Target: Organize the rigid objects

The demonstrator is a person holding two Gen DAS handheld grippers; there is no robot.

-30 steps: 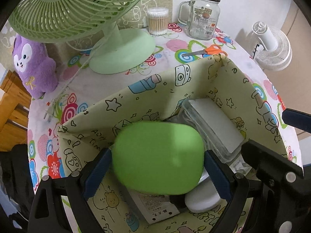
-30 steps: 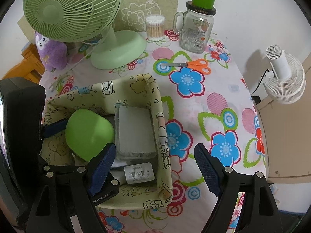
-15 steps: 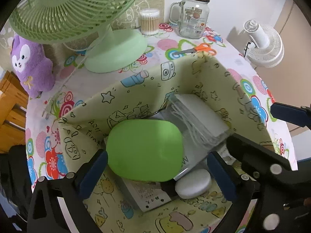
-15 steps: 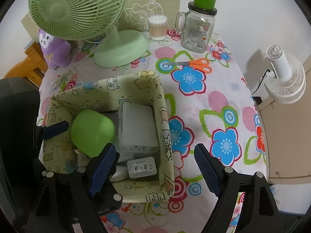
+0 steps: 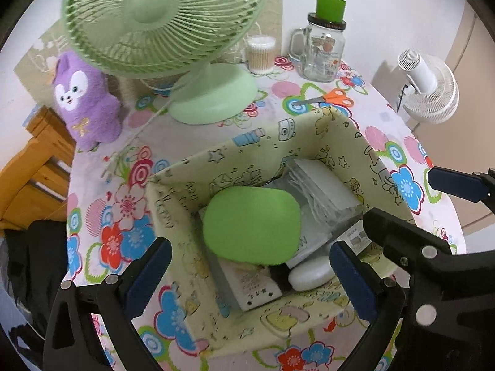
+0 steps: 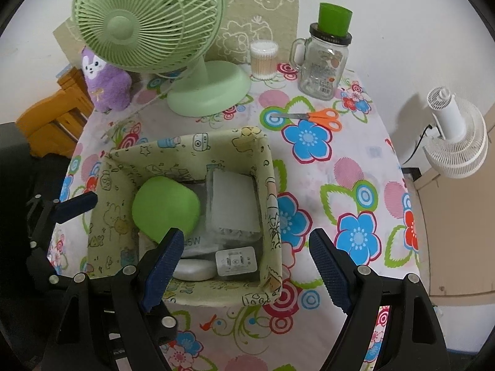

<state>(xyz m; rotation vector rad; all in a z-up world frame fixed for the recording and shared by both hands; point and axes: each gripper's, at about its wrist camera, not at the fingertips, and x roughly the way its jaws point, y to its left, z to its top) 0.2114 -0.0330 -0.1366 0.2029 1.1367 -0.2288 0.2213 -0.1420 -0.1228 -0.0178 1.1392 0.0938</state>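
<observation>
Inside the fabric storage box (image 6: 269, 204), the green oval case (image 6: 165, 208) rests atop other items. Left gripper (image 5: 247, 281) and right gripper (image 6: 244, 266) both gape wide, holding nothing.

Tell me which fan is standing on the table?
The green fan. Its round base sits on the flowered table behind the box. The white fan is off the table's edge, by the wall.

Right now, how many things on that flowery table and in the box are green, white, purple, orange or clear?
Green: 3, desk fan, rounded case, cup
White: 3, flat box, charger, oval case
Purple: 1, plush toy
Orange: 1, scissors
Clear: 2, jar, swab tub
Total: 10
</observation>
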